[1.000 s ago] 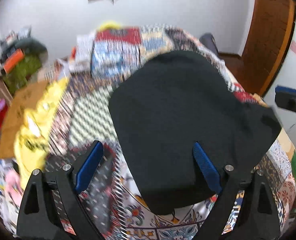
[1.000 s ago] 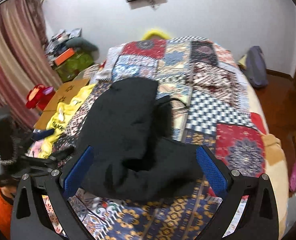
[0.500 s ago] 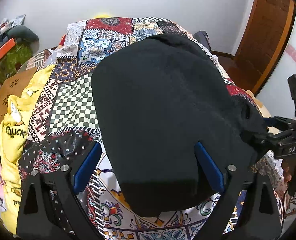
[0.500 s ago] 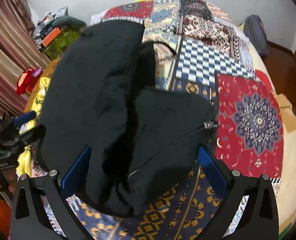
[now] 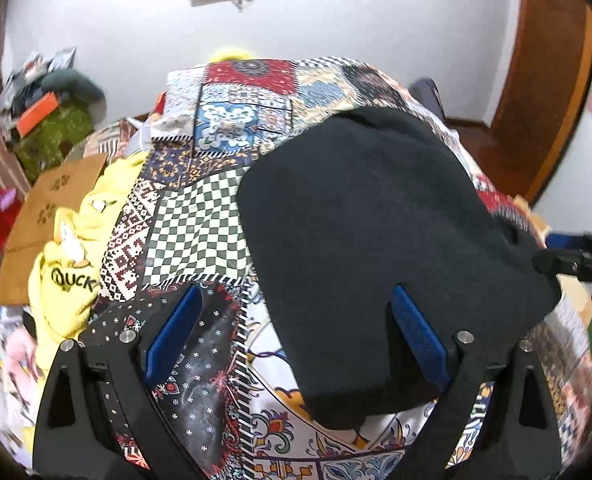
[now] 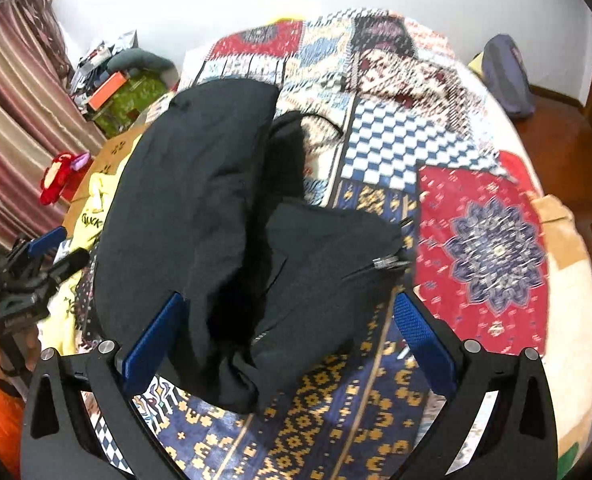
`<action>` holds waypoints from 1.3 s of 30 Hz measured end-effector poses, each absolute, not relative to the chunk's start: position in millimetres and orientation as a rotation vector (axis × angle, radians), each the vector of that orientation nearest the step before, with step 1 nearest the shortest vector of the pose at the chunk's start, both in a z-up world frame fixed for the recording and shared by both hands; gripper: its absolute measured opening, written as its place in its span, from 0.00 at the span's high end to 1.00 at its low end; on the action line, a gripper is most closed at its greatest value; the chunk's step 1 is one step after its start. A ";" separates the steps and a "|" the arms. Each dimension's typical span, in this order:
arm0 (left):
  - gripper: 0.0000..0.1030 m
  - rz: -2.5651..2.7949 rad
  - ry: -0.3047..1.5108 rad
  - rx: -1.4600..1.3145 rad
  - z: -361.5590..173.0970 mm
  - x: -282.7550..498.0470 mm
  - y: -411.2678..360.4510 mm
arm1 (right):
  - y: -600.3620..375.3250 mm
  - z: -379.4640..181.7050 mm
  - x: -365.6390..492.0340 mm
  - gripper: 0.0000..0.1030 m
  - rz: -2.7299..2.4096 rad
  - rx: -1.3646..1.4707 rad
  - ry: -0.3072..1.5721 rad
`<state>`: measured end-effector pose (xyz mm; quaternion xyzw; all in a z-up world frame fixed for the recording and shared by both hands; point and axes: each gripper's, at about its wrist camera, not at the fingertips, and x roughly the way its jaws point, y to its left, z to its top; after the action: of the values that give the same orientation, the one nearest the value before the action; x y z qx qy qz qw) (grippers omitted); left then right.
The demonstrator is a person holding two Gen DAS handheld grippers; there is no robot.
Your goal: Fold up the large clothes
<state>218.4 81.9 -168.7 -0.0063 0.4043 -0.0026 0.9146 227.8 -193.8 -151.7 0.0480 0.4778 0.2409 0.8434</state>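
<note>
A large black zip-up garment [image 5: 368,240] lies folded lengthwise on the patchwork bedspread [image 5: 199,224]. My left gripper [image 5: 296,332] hovers open above its near hem, nothing between the blue pads. In the right wrist view the black garment [image 6: 199,216] shows a long folded body and a flap with a silver zipper pull [image 6: 384,262] lying across its near end. My right gripper [image 6: 287,344] hangs open over that near end, holding nothing. Each gripper shows at the edge of the other's view: the right gripper [image 5: 576,264] and the left gripper [image 6: 35,264].
A yellow garment [image 5: 67,264] with "DUCK" print lies at the bed's left edge beside a brown cardboard box [image 5: 47,216]. Clutter and a green bag [image 5: 55,136] sit by the curtain. A dark backpack [image 6: 504,76] lies on the floor near a wooden door [image 5: 544,80].
Both grippers have drawn back and up from the garment, so it looks smaller and farther. The garment itself lies as before.
</note>
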 end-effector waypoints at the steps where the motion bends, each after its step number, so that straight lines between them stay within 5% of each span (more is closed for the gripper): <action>1: 0.06 -0.013 0.840 -0.050 -169.5 221.5 91.0 | -198.8 -150.7 228.5 0.00 0.498 0.109 1.000; 13: 0.00 -0.281 1.011 -0.566 -228.6 270.0 139.6 | -248.9 -202.1 265.4 0.00 0.463 0.366 1.143; 26: 0.00 -0.371 1.062 -0.706 -254.5 309.5 142.9 | -203.0 -235.7 296.6 0.02 0.625 0.454 1.237; 32: 0.00 -0.359 1.101 -0.712 -254.5 317.0 139.5 | -195.3 -234.2 296.0 0.23 0.647 0.462 1.237; 34: 0.00 -0.363 1.101 -0.701 -252.6 318.0 136.3 | -196.4 -232.8 295.2 0.46 0.684 0.509 1.238; 39: 0.10 -0.350 1.054 -0.627 -237.2 317.5 125.5 | -192.7 -214.3 296.7 0.67 0.686 0.498 1.204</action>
<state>317.5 125.5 -237.2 -0.2925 0.4918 -0.1634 0.8036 296.7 -192.7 -214.3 0.2270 0.5492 0.3129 0.7409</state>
